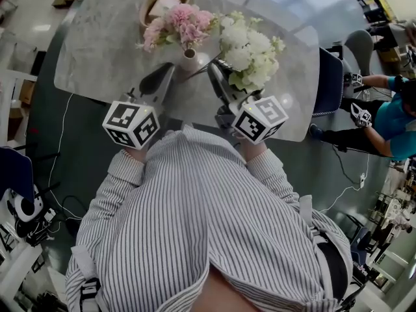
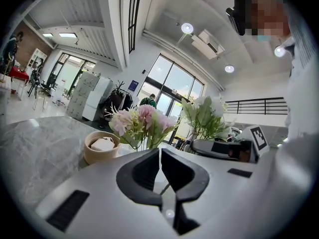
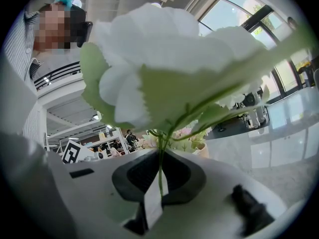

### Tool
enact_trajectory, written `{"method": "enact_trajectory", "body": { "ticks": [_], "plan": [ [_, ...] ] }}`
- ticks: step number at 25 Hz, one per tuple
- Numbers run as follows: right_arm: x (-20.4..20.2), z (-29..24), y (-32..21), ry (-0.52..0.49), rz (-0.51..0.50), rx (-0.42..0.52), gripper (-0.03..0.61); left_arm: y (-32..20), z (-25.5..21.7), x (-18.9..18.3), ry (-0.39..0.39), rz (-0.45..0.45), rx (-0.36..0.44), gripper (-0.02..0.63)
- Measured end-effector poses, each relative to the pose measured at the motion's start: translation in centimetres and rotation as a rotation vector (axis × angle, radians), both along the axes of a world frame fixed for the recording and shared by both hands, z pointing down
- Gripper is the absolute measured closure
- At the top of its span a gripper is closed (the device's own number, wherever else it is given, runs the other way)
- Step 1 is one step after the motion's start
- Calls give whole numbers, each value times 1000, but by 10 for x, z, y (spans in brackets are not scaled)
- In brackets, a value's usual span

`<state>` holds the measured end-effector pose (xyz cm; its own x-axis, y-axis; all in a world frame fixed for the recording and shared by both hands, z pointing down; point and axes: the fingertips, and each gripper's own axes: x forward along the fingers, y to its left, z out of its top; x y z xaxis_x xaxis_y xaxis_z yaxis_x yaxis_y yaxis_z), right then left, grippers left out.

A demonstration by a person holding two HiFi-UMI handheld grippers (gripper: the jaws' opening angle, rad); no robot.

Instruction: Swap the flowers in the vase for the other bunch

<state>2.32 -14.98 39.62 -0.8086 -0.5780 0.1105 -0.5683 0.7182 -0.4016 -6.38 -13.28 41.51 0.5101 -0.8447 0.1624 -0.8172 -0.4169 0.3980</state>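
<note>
pink flowers stand in the vase on the bench, so the swap looks barely begun. right tongs are clamped on the white bunch by its stem, plain only in the right gripper view. left tongs are together and empty, and must open to lift the pink flowers out

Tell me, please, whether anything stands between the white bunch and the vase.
Yes. The pink flowers fill the vase, so its mouth is taken. The right gripper holds the white bunch by its stems just right of the vase. The left gripper, shut, sits close on the vase's left side.
</note>
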Motion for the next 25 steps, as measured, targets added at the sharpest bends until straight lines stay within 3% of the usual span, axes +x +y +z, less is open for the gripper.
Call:
{"method": "enact_trajectory", "body": {
  "ticks": [25],
  "plan": [
    [-1, -1, 4, 22, -17, 8, 552, 1, -3, -1, 7, -9, 0, 591]
  ]
}}
